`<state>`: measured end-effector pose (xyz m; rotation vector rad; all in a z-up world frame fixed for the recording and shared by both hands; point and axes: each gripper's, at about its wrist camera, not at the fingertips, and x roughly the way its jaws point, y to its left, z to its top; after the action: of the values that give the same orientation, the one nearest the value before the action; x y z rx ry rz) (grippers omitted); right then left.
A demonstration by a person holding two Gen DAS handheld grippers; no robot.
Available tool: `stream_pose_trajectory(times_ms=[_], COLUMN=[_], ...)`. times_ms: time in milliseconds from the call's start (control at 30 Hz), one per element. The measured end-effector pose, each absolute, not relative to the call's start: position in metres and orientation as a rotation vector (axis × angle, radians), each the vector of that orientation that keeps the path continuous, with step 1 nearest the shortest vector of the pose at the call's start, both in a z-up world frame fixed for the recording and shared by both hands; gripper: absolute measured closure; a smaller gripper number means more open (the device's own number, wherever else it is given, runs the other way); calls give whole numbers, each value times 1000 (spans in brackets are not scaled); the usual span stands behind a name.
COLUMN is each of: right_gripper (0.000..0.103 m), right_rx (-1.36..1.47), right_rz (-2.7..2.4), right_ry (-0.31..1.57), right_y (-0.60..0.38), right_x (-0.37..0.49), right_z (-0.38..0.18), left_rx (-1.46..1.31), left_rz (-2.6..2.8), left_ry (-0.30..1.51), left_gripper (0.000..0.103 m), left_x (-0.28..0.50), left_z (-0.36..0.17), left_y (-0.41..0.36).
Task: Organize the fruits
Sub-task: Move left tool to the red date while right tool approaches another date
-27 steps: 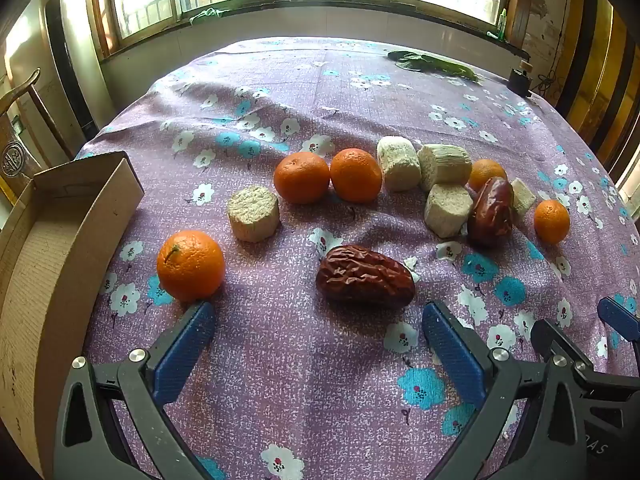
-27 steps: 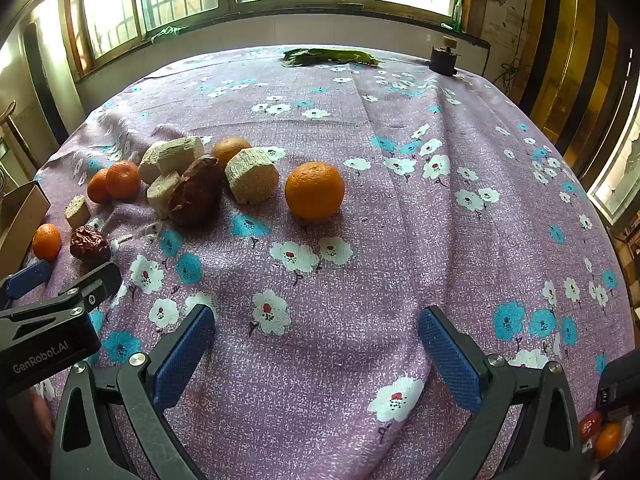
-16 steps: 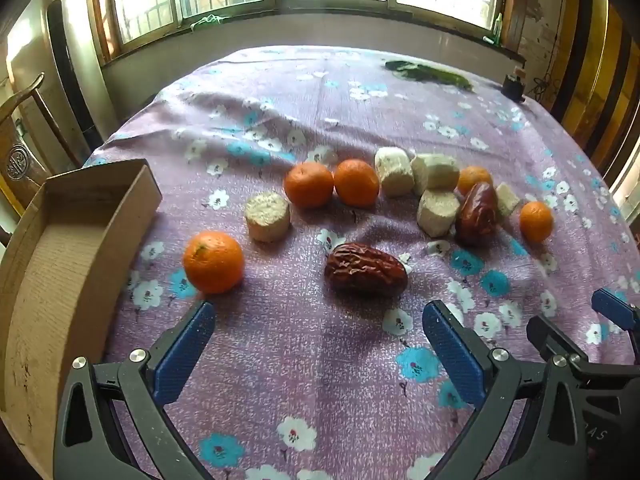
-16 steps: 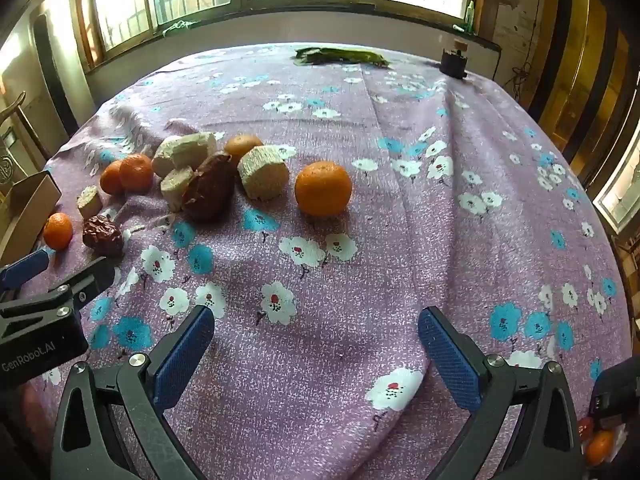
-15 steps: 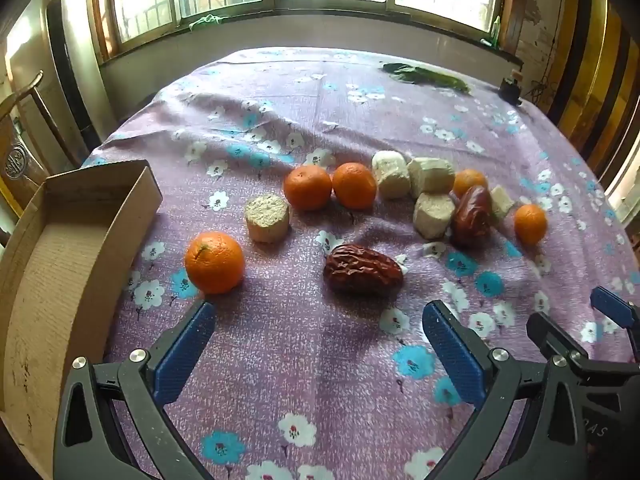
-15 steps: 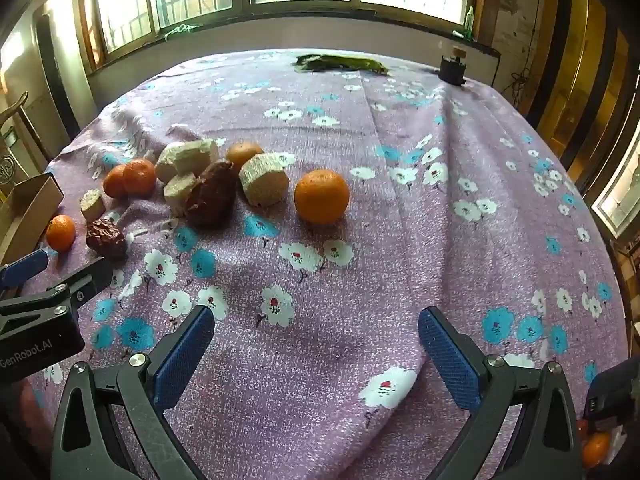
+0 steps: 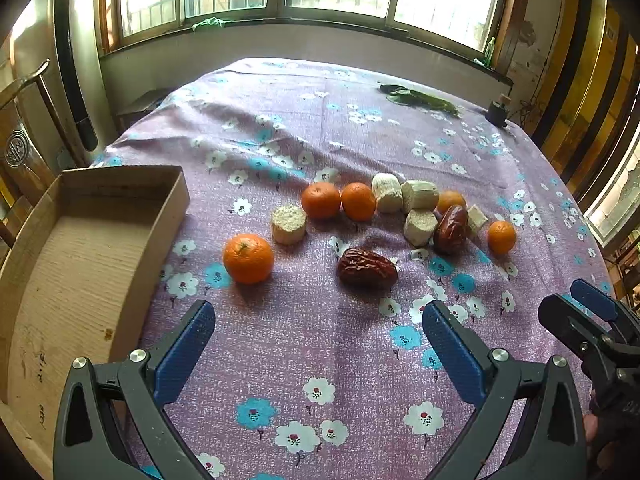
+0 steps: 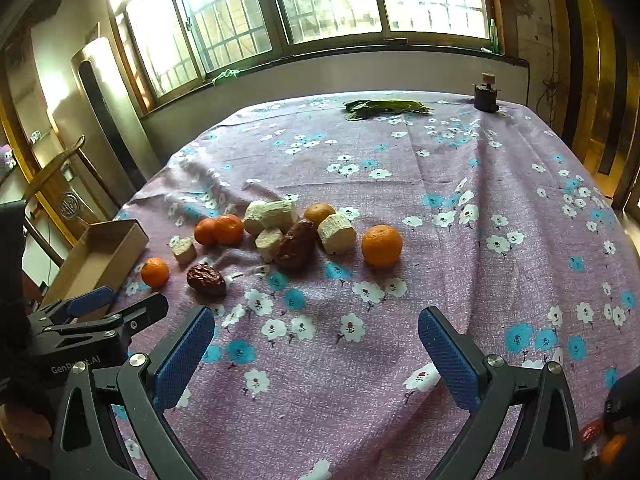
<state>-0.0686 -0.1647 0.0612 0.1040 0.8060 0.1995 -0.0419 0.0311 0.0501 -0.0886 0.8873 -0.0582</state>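
Two blue-padded grippers held above the fruit, fingers spread wide, nothing gripped.

Left gripper (image 7: 318, 344) and right gripper (image 8: 316, 342) both hover over the purple floral tablecloth (image 7: 320, 360). Round orange mandarin (image 7: 248, 258) lies nearest the empty brown cardboard box (image 7: 80, 264), apart from it. Wrinkled dark red date (image 7: 367, 268) sits ahead of the left gripper. Remaining mandarins, pale cut chunks and a second date cluster beyond, several touching.
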Motion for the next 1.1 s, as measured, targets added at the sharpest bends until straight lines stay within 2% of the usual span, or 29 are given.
stream_pose_trajectory(times_ms=[600,800,1100], right_gripper=[0,0,0], right_rx=[5,4,4], right_rz=[194,205,205], right_ry=[792,793,806], right_y=[-154,-154,-160], right_x=[-75,-73,-70], right_z=[73,71,66], left_rx=[-56,32,36], left_rz=[-63,-129,-145], left_ry=[849,923,908], left_gripper=[0,0,0], left_x=[-48,-41,-34], left_z=[60,46,39], left_y=[31,15,9])
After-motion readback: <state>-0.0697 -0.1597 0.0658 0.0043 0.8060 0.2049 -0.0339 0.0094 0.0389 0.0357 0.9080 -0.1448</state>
